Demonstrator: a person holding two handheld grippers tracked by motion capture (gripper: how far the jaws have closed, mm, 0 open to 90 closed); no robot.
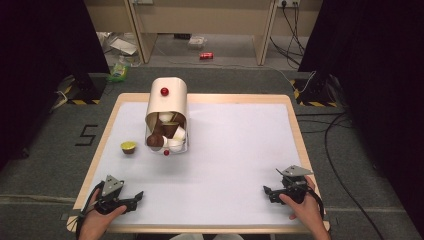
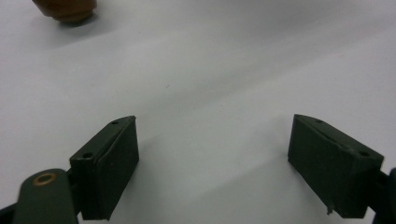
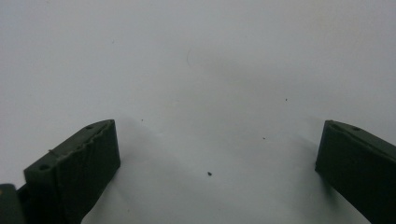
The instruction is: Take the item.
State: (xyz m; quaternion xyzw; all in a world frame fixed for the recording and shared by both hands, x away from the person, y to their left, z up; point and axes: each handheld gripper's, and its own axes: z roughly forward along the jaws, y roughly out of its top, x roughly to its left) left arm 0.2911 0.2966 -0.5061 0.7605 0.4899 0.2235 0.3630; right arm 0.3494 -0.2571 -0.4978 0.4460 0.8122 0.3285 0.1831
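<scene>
A tan cylindrical container (image 1: pixel 167 100) with a red knob lies tipped on its side at the table's far left. Brown and white capsule cups (image 1: pixel 167 134) spill from its mouth onto a clear lid. One brown cup with a yellow top (image 1: pixel 128 147) stands alone to the left of the pile; its base (image 2: pixel 65 10) shows at the top left of the left gripper view. My left gripper (image 1: pixel 140 196) rests at the front left, open and empty (image 2: pixel 212 163). My right gripper (image 1: pixel 266 192) rests at the front right, also open and empty (image 3: pixel 217 168).
The white mat (image 1: pixel 225 150) covers a wooden-edged table (image 1: pixel 295 130). A small red ball (image 1: pixel 166 152) lies just in front of the pile. Cables, a red can (image 1: pixel 206 56) and clutter lie on the floor beyond the table.
</scene>
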